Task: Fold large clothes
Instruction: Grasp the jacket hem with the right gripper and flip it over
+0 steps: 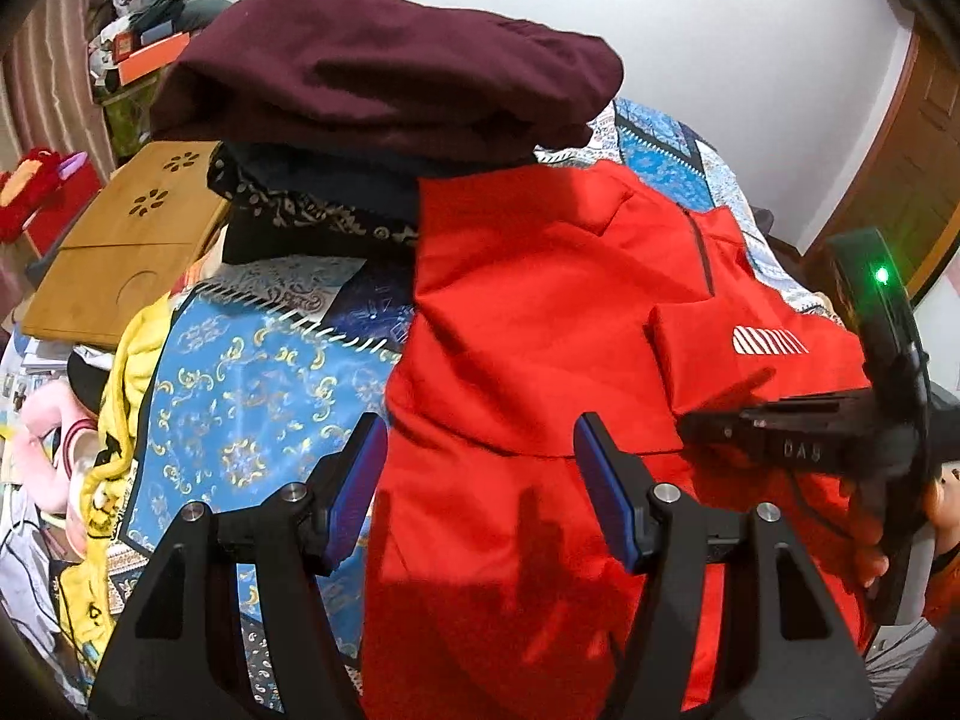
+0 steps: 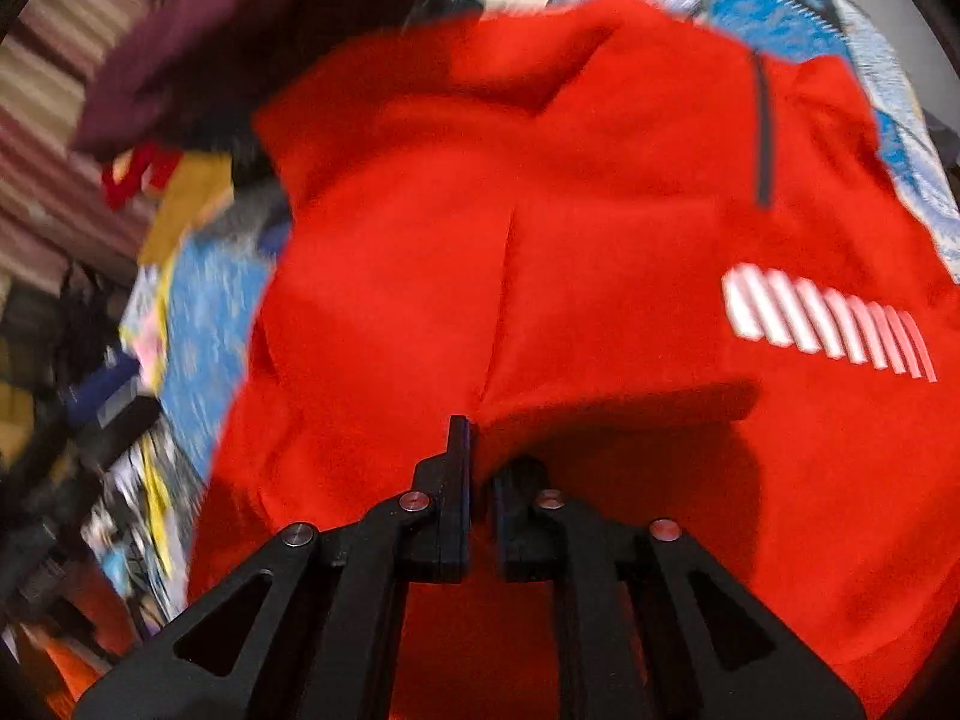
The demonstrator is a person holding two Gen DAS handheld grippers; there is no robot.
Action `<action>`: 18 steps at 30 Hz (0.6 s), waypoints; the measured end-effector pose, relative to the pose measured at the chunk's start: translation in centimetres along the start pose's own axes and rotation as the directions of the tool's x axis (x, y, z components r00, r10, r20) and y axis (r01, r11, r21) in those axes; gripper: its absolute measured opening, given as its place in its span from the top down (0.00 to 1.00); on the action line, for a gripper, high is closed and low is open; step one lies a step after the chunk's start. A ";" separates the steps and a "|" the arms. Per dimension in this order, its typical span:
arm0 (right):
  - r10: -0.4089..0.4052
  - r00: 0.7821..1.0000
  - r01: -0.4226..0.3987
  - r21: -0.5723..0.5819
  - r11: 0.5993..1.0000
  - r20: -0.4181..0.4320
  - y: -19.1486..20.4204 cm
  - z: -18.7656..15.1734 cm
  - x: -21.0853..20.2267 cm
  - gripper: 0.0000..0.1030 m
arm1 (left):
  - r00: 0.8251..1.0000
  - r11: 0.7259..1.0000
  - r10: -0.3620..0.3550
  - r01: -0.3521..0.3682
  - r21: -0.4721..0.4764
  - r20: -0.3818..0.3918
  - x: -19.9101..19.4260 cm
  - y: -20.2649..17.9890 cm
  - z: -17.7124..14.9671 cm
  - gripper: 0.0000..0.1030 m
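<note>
A large red garment [image 1: 540, 300] with a white striped logo [image 1: 770, 340] lies spread on a blue patterned bedspread [image 1: 240, 390]. My left gripper [image 1: 480, 468] hovers open over the garment's left part, with nothing pinched between its blue pads. My right gripper [image 1: 696, 423], held by a hand at the right edge, reaches over the garment below the logo. In the blurred right wrist view the red garment [image 2: 600, 210] fills the frame. The right gripper [image 2: 480, 456] is shut on a raised fold of it, and cloth drapes over the right finger.
A folded maroon garment [image 1: 390, 60] tops a stack with a dark patterned one [image 1: 300, 198] behind the red garment. A bamboo lap tray [image 1: 120, 240] and a yellow garment [image 1: 120, 390] lie at the left. A wooden door [image 1: 912, 168] stands at the right.
</note>
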State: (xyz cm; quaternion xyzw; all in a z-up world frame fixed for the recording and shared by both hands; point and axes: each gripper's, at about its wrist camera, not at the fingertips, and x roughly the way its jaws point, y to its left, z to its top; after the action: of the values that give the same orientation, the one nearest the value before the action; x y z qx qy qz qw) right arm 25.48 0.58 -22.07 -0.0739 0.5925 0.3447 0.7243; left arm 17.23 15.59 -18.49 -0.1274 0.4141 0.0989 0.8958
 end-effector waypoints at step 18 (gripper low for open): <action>-0.110 0.965 0.093 0.081 0.992 0.239 -7.7 -3.6 -11.6 0.50 | 1.000 0.960 0.014 -0.010 0.280 -0.013 1.7 -8.9 1.7 0.38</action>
State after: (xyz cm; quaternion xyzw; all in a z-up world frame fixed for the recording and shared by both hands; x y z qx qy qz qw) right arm 26.38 -11.83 -14.89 -0.0362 0.5065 0.2929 0.8102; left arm 22.09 7.86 -17.45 0.0023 0.4313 0.0441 0.9011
